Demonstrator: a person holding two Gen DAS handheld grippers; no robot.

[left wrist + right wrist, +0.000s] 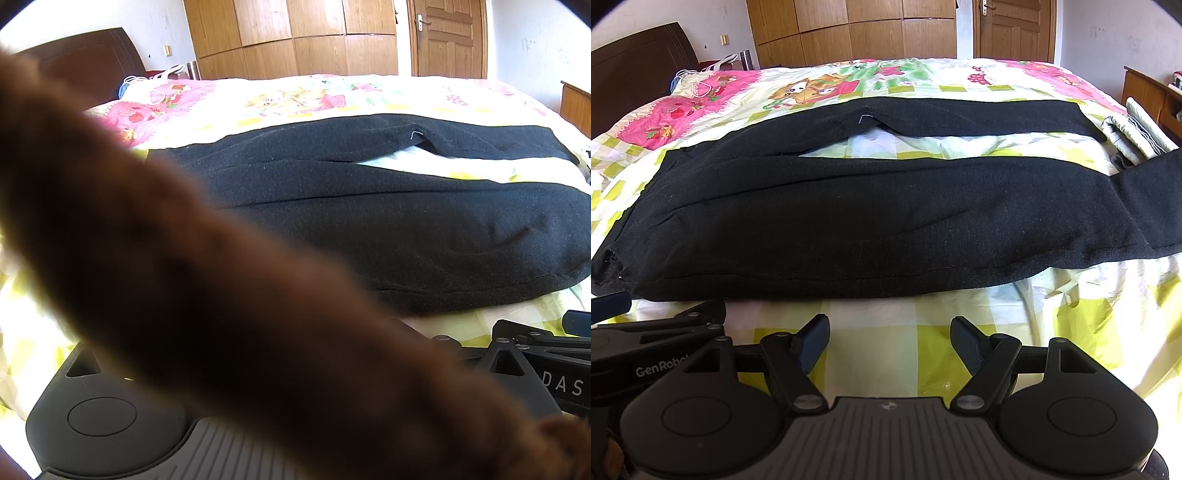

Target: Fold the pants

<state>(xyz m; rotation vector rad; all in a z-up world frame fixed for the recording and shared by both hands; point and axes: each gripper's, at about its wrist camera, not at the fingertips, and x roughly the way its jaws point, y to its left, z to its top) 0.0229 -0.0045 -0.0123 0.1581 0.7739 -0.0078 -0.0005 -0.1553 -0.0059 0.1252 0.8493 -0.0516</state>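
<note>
My right gripper (889, 345) hovers over bare sheet (886, 317) just short of the pants (849, 229), jaws apart and empty, likely lined up for the near hem. Left gripper (646, 343) sits beside it by the waist end, but a blurry brown sleeve (221, 314) blocks its camera, so can't tell its jaws. Pants lie flat across the bed (923, 79), legs split in a V; wardrobe (857, 29) beyond.

A bed (886, 354) covered by a bright sheet of yellow-green and white checks with pink cartoon patches. Black pants (849, 221) lie flat across it, waist to the left, legs spread slightly apart. Folded striped cloth (1134, 129) rests near the right edge, white cords (690, 79) near the headboard.
</note>
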